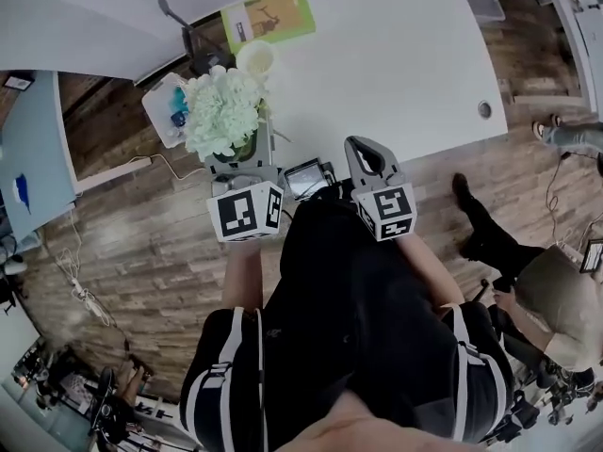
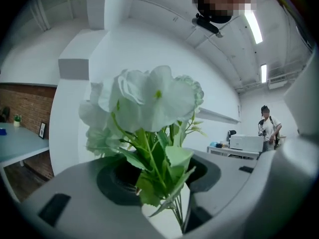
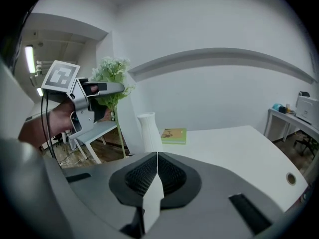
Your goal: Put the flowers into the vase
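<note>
Wood floor (image 1: 141, 243) lies beneath me and the white table (image 1: 396, 73) is ahead; closest in, my left gripper (image 2: 180, 210) pinches the thin green stems of the flowers (image 2: 149, 103) low down, under the leaves, while my right gripper (image 3: 157, 156) beside it is pressed together on nothing. I judge the bunch light, top-heavy and soft in the blooms, so this low hold on the stems suits it, kept gentle. Farther off, ahead of both grippers, the white vase (image 3: 148, 131) stands upright on the table, probably easy to tip.
</note>
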